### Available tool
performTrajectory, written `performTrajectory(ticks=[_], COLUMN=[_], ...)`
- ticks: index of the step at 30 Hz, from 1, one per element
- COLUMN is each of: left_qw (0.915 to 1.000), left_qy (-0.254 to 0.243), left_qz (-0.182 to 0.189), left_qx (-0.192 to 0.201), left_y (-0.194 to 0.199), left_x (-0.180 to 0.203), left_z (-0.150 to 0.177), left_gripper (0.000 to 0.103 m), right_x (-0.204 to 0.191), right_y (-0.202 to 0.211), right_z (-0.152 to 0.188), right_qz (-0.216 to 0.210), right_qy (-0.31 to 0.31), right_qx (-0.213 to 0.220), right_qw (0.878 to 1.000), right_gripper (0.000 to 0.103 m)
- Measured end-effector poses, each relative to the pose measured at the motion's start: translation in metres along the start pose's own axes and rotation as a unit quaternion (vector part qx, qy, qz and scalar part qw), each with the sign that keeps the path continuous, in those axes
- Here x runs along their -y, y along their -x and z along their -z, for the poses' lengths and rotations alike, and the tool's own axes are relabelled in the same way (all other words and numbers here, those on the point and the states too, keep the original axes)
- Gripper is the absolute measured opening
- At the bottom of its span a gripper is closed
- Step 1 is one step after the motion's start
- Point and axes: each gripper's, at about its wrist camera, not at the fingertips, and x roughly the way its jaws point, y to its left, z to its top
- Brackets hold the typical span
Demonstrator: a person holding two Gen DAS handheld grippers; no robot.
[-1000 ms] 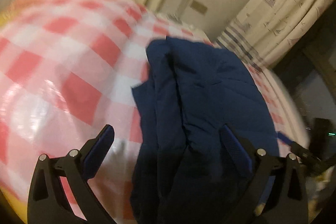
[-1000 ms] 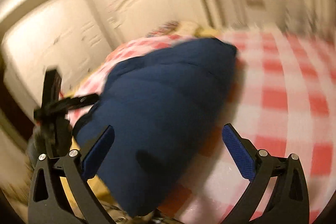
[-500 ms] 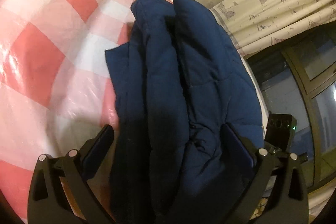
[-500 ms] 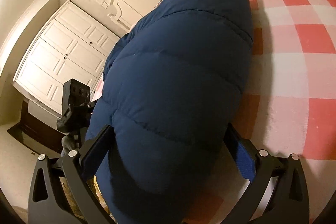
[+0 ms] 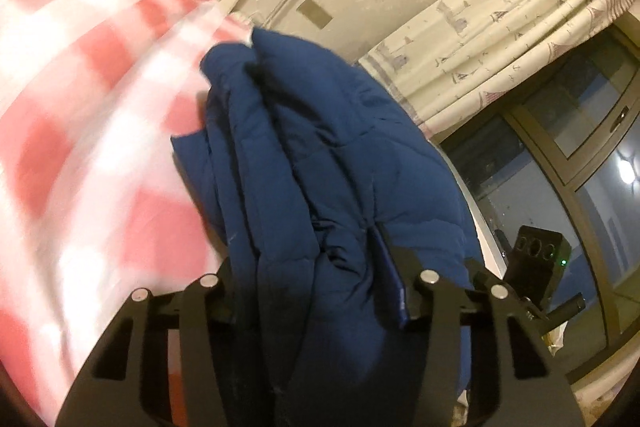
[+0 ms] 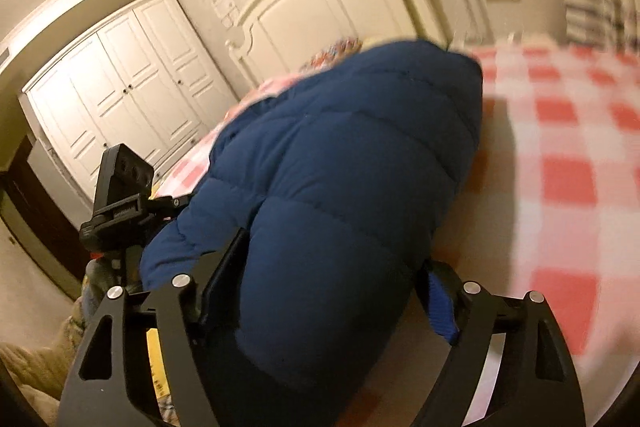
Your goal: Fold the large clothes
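Note:
A navy blue puffer jacket (image 5: 320, 163) lies folded lengthwise on a bed with a red and white checked cover (image 5: 80, 75). My left gripper (image 5: 312, 287) is shut on the near end of the jacket, its folds bunched between the jaws. In the right wrist view the jacket (image 6: 344, 163) fills the middle as a thick quilted roll. My right gripper (image 6: 332, 279) is shut on that end of the jacket. Each view shows the other gripper's camera block at the jacket's edge.
A white headboard (image 6: 320, 11) and a white wardrobe (image 6: 120, 91) stand beyond the bed. A patterned curtain (image 5: 500, 39) and a dark window (image 5: 560, 167) are on the other side. The checked cover (image 6: 560, 155) stretches away beside the jacket.
Both grippers were open around the jacket's ends; now both have closed on it. The views have tilted up and the jacket appears slightly lifted.

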Motion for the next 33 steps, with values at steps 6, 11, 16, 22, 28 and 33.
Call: performTrajectory(ticks=[6,11,16,22,28,33], left_qw=[0.9998,0.9998,0.9986,0.9988,0.9973,0.9913], left_qy=[-0.015,-0.018,0.007,0.032,0.028,-0.008], left_qz=[0.014,0.011,-0.041,-0.035,-0.067,-0.130], left_qx=[0.001,0.003,-0.034,0.009,0.010,0.018], left_y=[-0.057,-0.123,-0.188,-0.178,-0.173,-0.164], left_x=[0.045,0.076,0.058,0.049,0.062,0.076], left_z=[-0.048,-0.088,-0.082,-0.060,-0.056,-0.059], left_gripper=[0.052,0.052,0.058,0.062,0.068,0.086], right_x=[0.042,0.105,0.156,0.139,0.055,0.060], right_y=[0.026,0.023,-0.007,0.011,-0.007,-0.035], right_z=[-0.052,-0.093,-0.094,-0.083,-0.067,-0.050], right_qz=[0.068,0.094,0.144,0.192,0.240,0.266], right_qy=[0.026,-0.003,-0.020,-0.029,0.119,0.135], right_qx=[0.059,0.066,-0.002,0.023,0.019,-0.025], right_qw=[0.996,0.993,0.989,0.981,0.963,0.954], right_gripper=[0.078,0.078,0.077,0.086,0.098,0.099])
